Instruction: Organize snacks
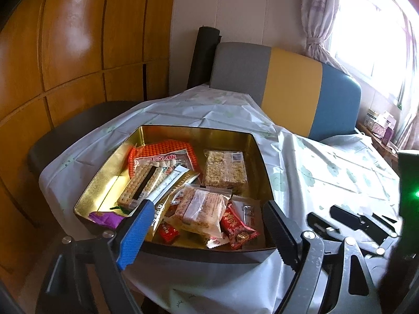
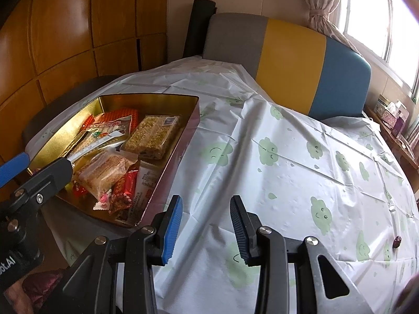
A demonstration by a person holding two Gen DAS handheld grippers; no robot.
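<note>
A gold tin box sits at the left of the table and holds several wrapped snacks: a clear pack of rice crisp bars, an orange-red pack, a clear pastry pack and small red candies. My left gripper is open and empty, its fingers held over the box's near edge. My right gripper is open and empty above the bare tablecloth, right of the box. A small dark red item lies at the table's right edge.
A white tablecloth with green cloud faces covers the table. A grey, yellow and blue chair back stands behind it. Wooden cabinets fill the left. A windowsill with small boxes is at the right.
</note>
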